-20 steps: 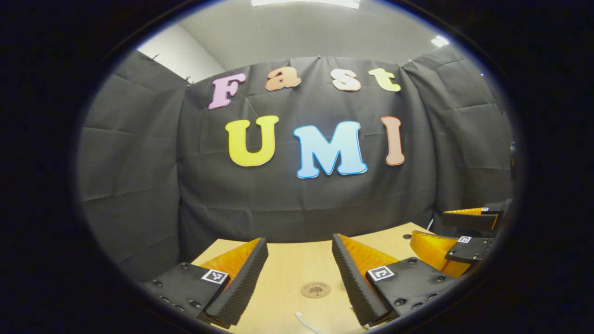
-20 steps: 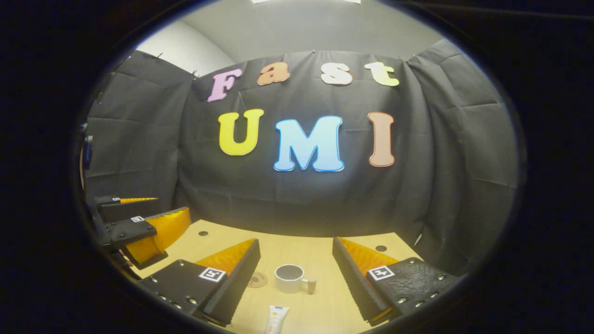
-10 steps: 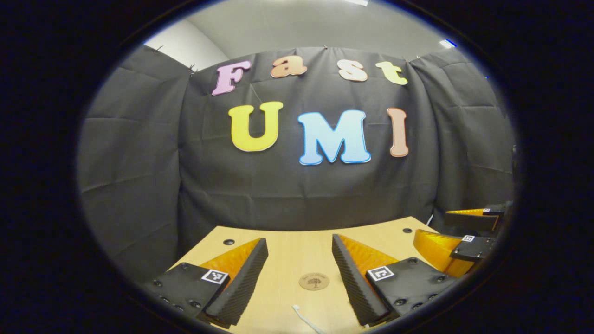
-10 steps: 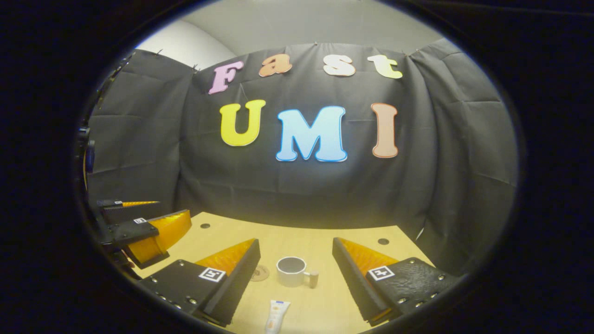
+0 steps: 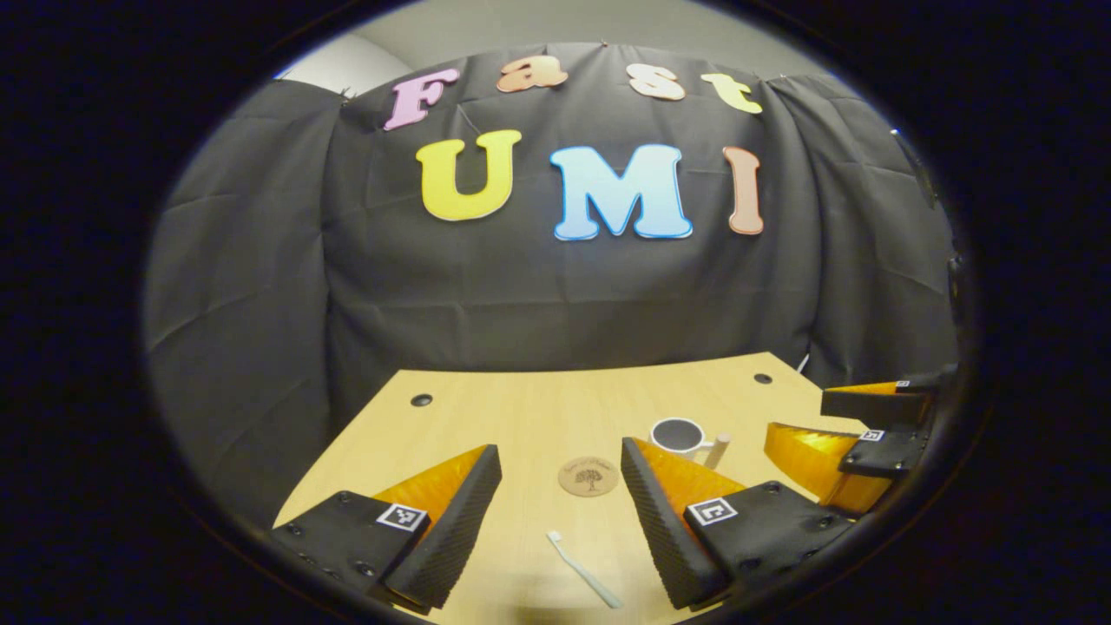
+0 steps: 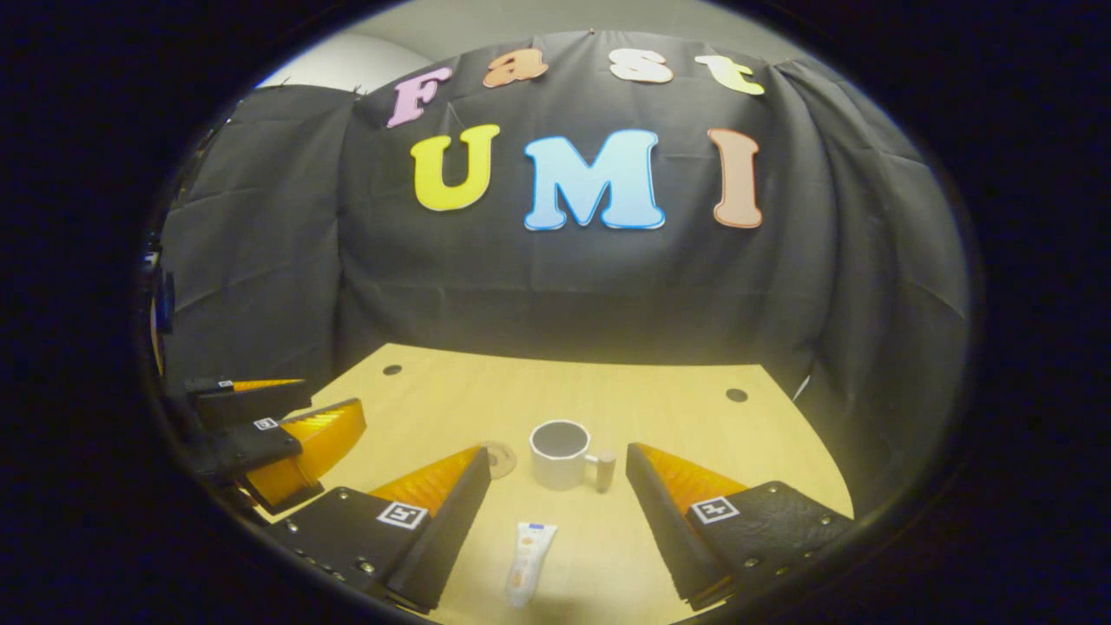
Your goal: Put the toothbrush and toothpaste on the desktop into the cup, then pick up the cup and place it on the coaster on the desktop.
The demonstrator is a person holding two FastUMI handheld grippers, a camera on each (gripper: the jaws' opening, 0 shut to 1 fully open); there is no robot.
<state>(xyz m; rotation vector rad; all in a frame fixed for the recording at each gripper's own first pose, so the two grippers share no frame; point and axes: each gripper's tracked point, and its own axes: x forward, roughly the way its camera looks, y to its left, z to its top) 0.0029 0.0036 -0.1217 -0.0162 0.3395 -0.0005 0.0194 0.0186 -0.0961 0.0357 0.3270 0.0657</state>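
Observation:
A white toothbrush [image 5: 583, 569] lies on the wooden desktop [image 5: 521, 417] between the fingers of my left gripper [image 5: 561, 473], which is open and holds nothing. Beyond it sits a round brown coaster [image 5: 588, 476], and to the right a white cup [image 5: 678, 435] with a wooden handle. In the right gripper view the cup [image 6: 560, 453] stands ahead, the coaster [image 6: 501, 457] just left of it, and a white toothpaste tube [image 6: 529, 563] lies between the fingers of my open right gripper [image 6: 559, 473]. The other gripper [image 6: 286, 417] hovers at the left, the right one [image 5: 833, 417] at the left gripper view's right edge.
Black cloth walls close the booth behind and on both sides of the desktop. Small dark holes [image 6: 736, 395] mark the desktop near its far corners. Bare wood stretches beyond the cup [image 6: 555, 391].
Both views have tilted downward, so more of the desktop shows. The cup has come into the left gripper view, and the toothbrush and toothpaste show more fully. Both grippers stay open.

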